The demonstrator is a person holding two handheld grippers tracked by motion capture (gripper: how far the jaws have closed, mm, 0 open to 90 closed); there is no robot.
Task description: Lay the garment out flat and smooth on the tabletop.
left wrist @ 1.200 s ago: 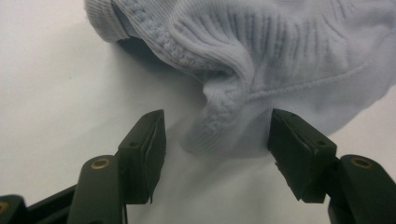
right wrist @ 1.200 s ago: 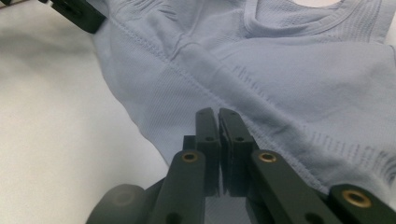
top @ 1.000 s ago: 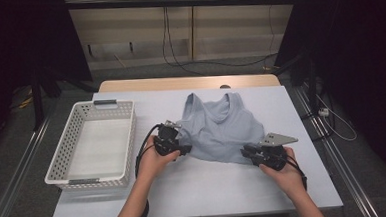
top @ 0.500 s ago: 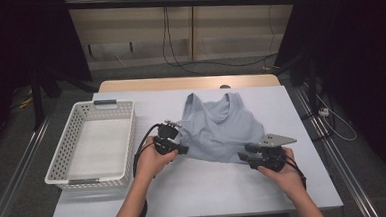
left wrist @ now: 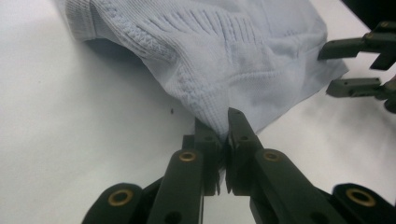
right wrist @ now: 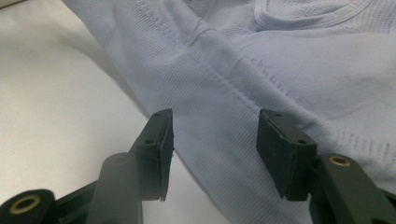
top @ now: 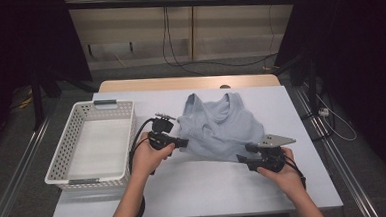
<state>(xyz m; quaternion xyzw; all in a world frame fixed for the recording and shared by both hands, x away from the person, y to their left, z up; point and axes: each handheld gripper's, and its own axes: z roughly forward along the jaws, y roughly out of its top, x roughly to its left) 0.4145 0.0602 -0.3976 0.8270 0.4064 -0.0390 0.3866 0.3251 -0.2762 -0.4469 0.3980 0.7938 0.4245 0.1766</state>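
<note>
A light blue knitted sleeveless top point(top: 222, 129) lies spread on the white table point(top: 195, 188). My left gripper point(top: 184, 143) holds its near left hem corner. In the left gripper view its jaws point(left wrist: 224, 135) have just been closing and are shut on a pinch of ribbed cloth point(left wrist: 224, 56), which is raised a little off the table. My right gripper point(top: 244, 154) is at the near right hem. Its jaws point(right wrist: 212, 149) have just been opening and stand apart over the cloth point(right wrist: 280, 70), pads clear of it. The right gripper point(left wrist: 326, 69) also appears open beyond the hem.
A white plastic basket point(top: 63, 155) stands at the left of the table, close to my left hand. A wooden strip point(top: 189, 82) runs along the far table edge. Bare white table lies in front of the top, between my forearms.
The left gripper's jaws have shut on the hem corner and lifted it slightly. The right gripper has stayed in place while its jaws opened off the cloth.
</note>
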